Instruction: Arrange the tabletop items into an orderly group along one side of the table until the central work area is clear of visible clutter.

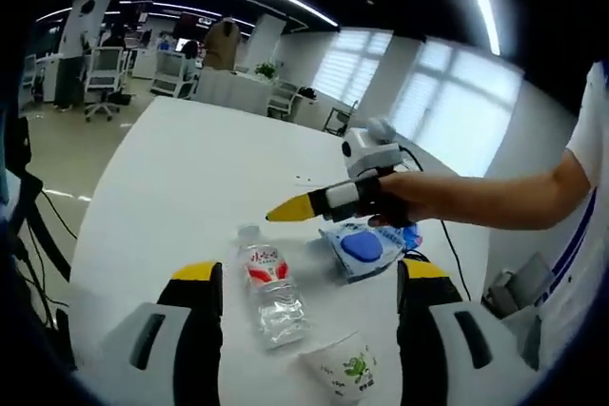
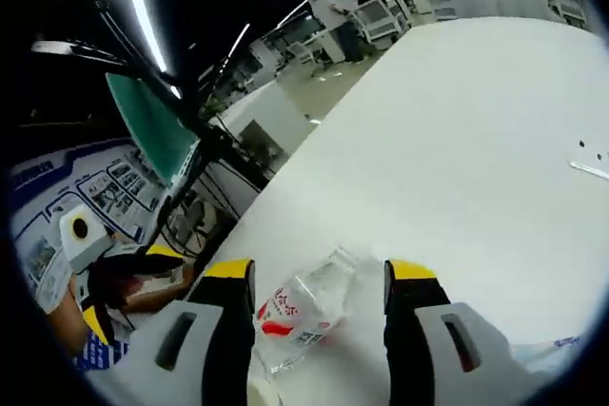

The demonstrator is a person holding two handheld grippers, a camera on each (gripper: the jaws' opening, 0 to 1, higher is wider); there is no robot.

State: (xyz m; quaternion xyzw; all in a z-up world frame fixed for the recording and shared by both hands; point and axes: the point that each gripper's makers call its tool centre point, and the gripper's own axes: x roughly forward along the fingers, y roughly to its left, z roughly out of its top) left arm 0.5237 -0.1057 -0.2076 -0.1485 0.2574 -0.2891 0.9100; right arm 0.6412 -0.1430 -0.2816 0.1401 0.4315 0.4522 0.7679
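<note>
A clear water bottle point(image 1: 271, 294) with a red label lies on its side on the white table point(image 1: 190, 178), in line with the gap of my open left gripper point(image 1: 309, 273). A white paper cup point(image 1: 343, 368) with a green print lies just in front of the bottle. A blue and white packet point(image 1: 362, 249) rests to the right. A hand holds my right gripper point(image 1: 285, 208) above the table just past the bottle. In the right gripper view its jaws stand apart, so the right gripper point(image 2: 319, 273) is open, with the bottle point(image 2: 304, 306) below it. The left gripper point(image 2: 124, 282) shows at the left.
The table's left edge point(image 1: 90, 225) drops to the floor, where black cables run. A black cable point(image 1: 447, 235) lies on the table behind the packet. Office chairs point(image 1: 105, 73) and desks stand far back. A green board point(image 2: 152, 125) stands beside the table.
</note>
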